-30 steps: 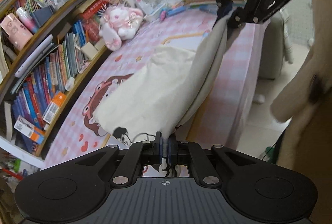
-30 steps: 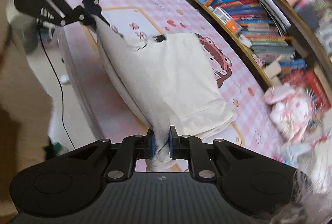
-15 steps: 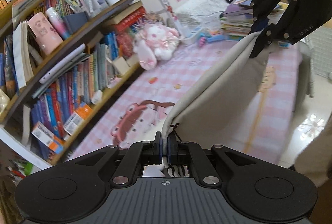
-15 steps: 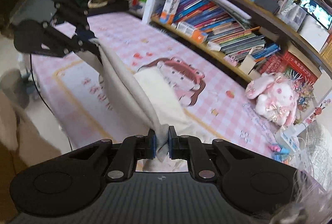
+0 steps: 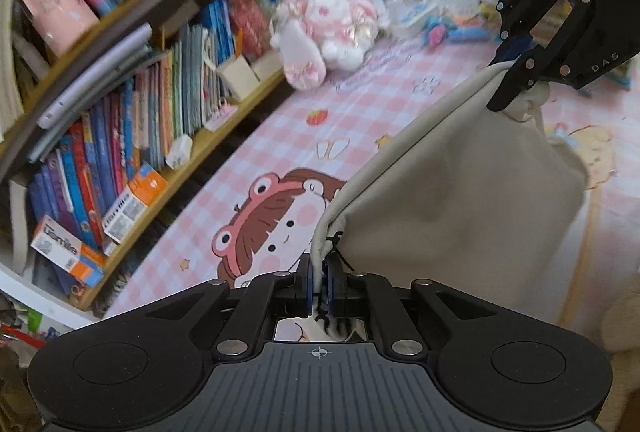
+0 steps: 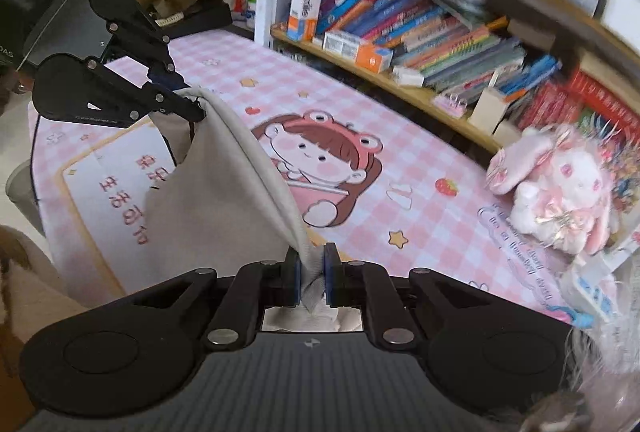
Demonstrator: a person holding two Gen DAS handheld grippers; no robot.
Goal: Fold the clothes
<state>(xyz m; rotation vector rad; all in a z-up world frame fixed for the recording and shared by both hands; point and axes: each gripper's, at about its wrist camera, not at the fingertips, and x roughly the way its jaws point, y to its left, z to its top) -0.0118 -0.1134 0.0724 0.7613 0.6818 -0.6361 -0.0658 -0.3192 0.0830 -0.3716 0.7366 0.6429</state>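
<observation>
Item: beige garment (image 5: 460, 192), above pink checked table (image 5: 360, 120) | Axis: top edge stretched between grippers, body hanging | left gripper (image 5: 319, 282): opening, hem between pads | right gripper (image 6: 311, 278): clamped on corner, angled down

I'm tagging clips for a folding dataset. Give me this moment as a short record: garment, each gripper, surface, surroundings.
garment: beige cloth, held up and stretched between both grippers, hanging above the table
left gripper: cloth edge between its pads; jaws opening slightly
right gripper: shut on a bunched corner of the cloth
surface: pink checked tablecloth with a cartoon girl in a frog hat
surroundings: bookshelf behind the table; pink plush toy on the table by the shelf
</observation>
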